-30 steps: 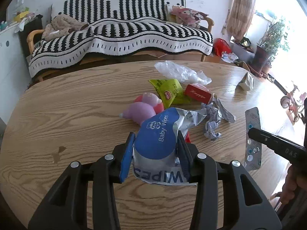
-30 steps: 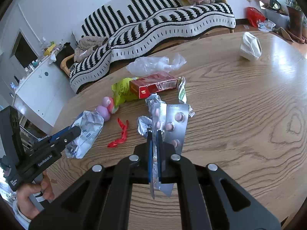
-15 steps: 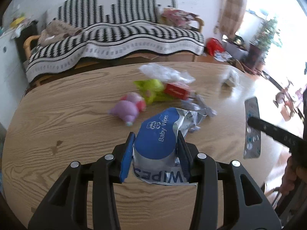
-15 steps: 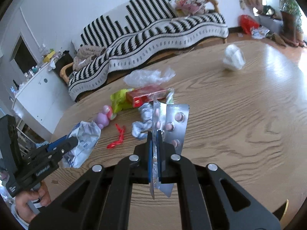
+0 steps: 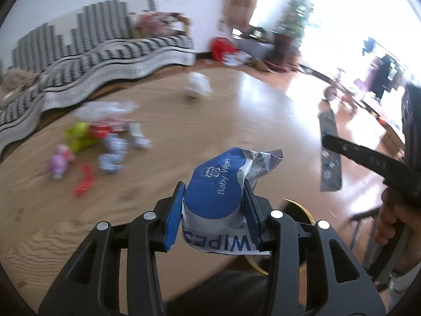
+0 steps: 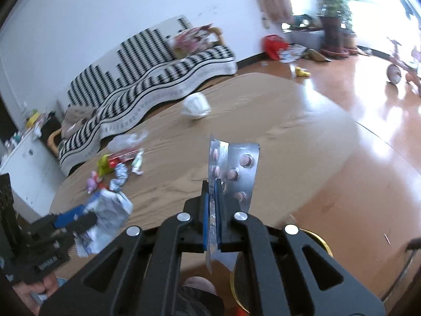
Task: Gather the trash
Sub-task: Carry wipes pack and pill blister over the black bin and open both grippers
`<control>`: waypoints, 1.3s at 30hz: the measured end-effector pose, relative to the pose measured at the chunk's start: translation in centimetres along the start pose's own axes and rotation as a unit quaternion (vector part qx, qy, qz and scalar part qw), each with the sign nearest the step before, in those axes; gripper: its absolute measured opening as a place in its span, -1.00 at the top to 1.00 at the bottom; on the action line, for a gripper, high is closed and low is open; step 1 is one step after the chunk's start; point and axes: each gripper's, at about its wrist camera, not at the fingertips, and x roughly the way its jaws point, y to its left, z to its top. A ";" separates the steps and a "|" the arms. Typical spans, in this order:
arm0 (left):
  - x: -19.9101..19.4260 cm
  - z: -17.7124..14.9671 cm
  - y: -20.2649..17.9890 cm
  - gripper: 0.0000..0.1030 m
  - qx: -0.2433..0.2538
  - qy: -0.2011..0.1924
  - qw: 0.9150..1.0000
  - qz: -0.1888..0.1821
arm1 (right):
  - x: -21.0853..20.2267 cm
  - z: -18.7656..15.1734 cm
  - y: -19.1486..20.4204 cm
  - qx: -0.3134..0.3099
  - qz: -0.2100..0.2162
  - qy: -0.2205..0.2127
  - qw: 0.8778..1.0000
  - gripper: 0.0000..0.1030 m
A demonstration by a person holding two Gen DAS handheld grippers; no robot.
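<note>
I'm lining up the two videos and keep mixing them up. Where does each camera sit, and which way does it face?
Left wrist: sits on the left claw, looking down along it over the wooden table; the claw grips a baby wipes pack, and the right claw's hand shows at the right.
Right wrist: sits on the right claw, facing the table and striped sofa; it pinches a pill sheet, with the left claw at lower left.
Shared: table, sofa, trash pile, white mask.
</note>
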 end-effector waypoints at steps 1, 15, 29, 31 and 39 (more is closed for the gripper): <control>0.4 -0.2 -1.4 0.19 0.005 0.007 1.000 -0.012 | -0.9 -0.2 -1.0 0.005 -0.004 -0.004 1.000 0.91; 9.5 -6.9 -11.6 0.19 0.010 0.115 0.991 -0.074 | 0.1 -7.7 -11.6 0.087 -0.046 0.088 0.991 0.91; 9.8 -7.6 -10.5 0.19 -0.005 0.134 0.986 -0.095 | 0.9 -8.5 -11.1 0.099 -0.026 0.100 0.990 0.90; 9.9 -7.6 -10.3 0.19 -0.006 0.134 0.986 -0.098 | 0.8 -8.5 -11.3 0.099 -0.028 0.100 0.990 0.90; 10.6 -7.9 -10.5 -0.61 -0.003 0.158 0.984 -0.081 | 1.3 -8.4 -11.6 0.111 -0.016 0.112 0.987 0.83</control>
